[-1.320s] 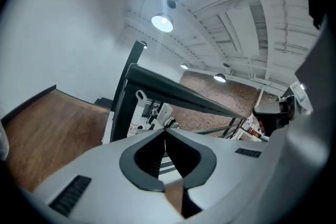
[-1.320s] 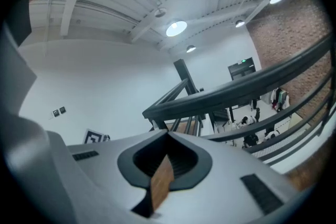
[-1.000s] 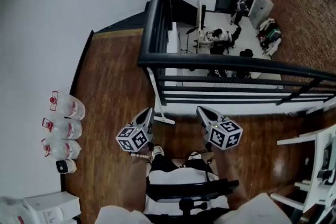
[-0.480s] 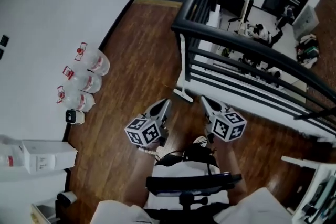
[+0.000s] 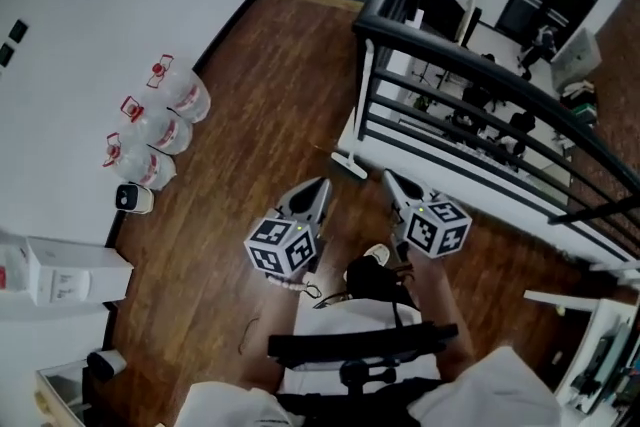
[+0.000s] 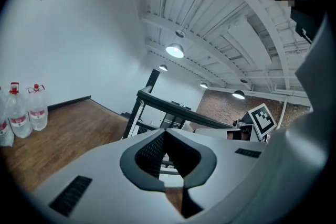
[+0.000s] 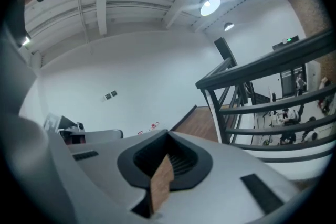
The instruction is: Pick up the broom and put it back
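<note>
Broom (image 5: 350,165): one; bottles (image 5: 158,131): three; left tool (image 5: 321,184), right tool (image 5: 389,178): two, closed

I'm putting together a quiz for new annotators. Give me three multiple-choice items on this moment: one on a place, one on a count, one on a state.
1. Where do the water bottles stand?
A. Against the black railing
B. On the floor along the white wall
C. On a shelf

2. How many water bottles are there?
A. Two
B. Three
C. Five

3. How do the jaws of the left gripper stand?
A. Together, with nothing between them
B. Wide apart
C. Clamped on a bottle

Answers:
1 B: the head view shows them lined up at the foot of the wall.
2 B: three bottles stand in that row.
3 A: the left gripper view shows its tips meeting with nothing held.
</note>
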`<state>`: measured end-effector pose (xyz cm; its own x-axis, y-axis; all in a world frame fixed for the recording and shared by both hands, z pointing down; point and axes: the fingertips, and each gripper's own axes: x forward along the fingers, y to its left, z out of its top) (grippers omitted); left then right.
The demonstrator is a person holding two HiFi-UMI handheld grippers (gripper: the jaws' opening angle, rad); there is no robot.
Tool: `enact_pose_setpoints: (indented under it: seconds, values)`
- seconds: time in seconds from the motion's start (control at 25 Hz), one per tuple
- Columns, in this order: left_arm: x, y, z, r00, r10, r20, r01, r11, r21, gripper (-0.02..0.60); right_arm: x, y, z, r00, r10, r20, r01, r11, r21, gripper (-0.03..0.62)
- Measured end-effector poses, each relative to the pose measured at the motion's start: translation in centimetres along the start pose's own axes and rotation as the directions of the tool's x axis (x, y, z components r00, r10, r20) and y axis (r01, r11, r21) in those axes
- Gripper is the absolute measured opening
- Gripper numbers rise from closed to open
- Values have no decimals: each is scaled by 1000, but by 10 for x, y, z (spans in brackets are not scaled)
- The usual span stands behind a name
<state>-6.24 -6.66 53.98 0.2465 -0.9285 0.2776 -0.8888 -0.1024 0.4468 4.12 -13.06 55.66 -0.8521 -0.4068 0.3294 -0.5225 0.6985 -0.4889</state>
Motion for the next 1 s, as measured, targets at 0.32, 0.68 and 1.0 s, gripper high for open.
enact_pose_setpoints:
  seconds: [0.32,0.68,1.0]
  values:
    - [-107,-14,-19,998,-39,55,39,999,6,0,-56,94,-58,999,-32,18,34,997,-71,11]
    - [-183,-66,-50,995,-93,39,92,995,42,0,-147,141,-112,993,-116,20,118,990,-72,11]
    - [-203,-103,-55,996,-42,78,36,997,74,0,-188,147,-107,997,-75,37,79,990,-116,11]
